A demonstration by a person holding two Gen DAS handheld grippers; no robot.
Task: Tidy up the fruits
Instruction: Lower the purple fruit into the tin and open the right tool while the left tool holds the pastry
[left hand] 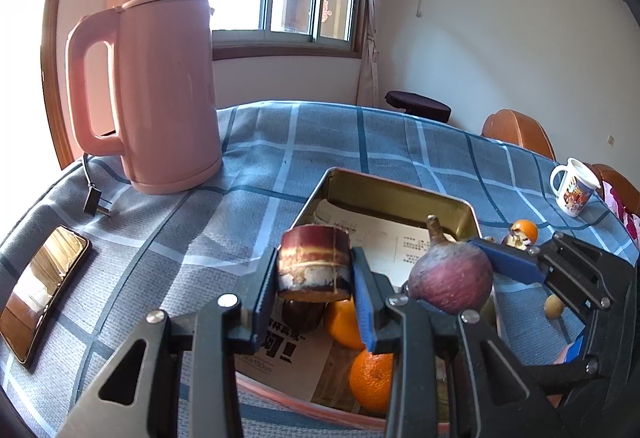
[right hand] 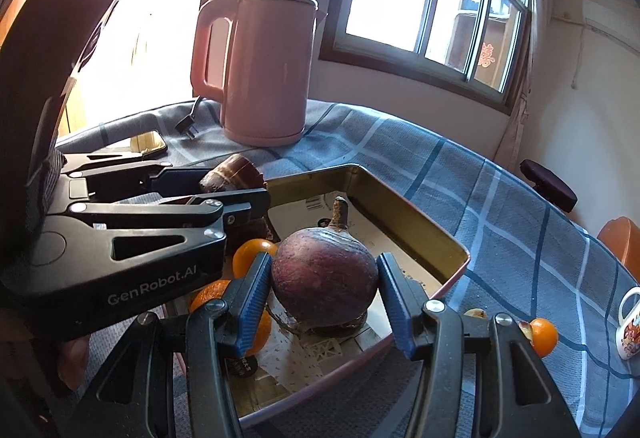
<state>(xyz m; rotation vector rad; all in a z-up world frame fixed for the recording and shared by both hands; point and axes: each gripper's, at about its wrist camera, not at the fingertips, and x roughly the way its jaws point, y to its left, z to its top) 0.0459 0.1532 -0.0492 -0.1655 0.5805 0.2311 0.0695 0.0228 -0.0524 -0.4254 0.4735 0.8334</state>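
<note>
My left gripper (left hand: 314, 274) is shut on a short purple-brown sugarcane piece (left hand: 314, 262), held above the near left part of a gold tin tray (left hand: 384, 190). My right gripper (right hand: 324, 298) is shut on a round purple fruit with a stem (right hand: 324, 278), over the middle of the tin tray (right hand: 420, 226). The left wrist view shows that purple fruit (left hand: 444, 270) in the right gripper (left hand: 454, 288), just right of the cane. In the right wrist view the left gripper (right hand: 236, 188) and its sugarcane piece (right hand: 234, 172) sit at the left. Two oranges (left hand: 372, 378) and a dark piece (left hand: 300, 314) lie in the tin on paper.
A pink kettle (left hand: 160, 98) stands at the back left with its plug (left hand: 94, 202) beside it. A phone (left hand: 44, 290) lies at the left edge. On the blue checked cloth to the right are a small orange (left hand: 526, 230), a small tan fruit (left hand: 554, 306) and a mug (left hand: 574, 192).
</note>
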